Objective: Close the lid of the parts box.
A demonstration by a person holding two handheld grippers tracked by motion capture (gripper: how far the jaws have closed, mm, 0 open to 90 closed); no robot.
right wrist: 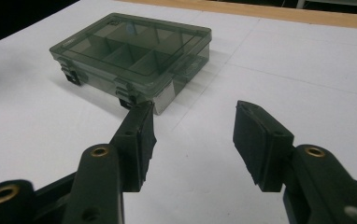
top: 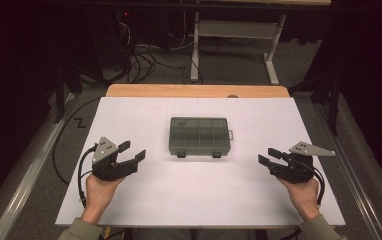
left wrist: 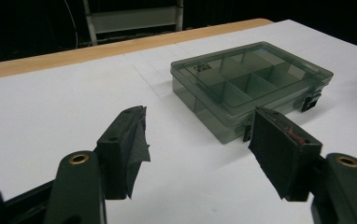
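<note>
A smoky translucent compartment box point(top: 199, 136) lies closed and flat at the middle of the white desk point(top: 144, 205), its lid down and 2 dark latches point(top: 181, 154) on the side facing the person. Through the lid, dividers mark off a grid of compartments; in the right claw view 1 small pale item point(right wrist: 129, 30) shows in a far compartment, too blurred to identify, and the other compartments look empty. The left claw view picks out a small dark label point(left wrist: 203, 68) on the lid near a far corner, and a strip of bare wood along the desk's far edge. The left claw point(top: 132, 152), held in the person's left hand point(top: 98, 190), sits low at the near left with its jaws spread wide and nothing between them. The right claw point(top: 268, 156), in the right hand point(top: 303, 192), points in from the near right, jaws likewise apart and empty. Both claws are well apart from the box.
</note>
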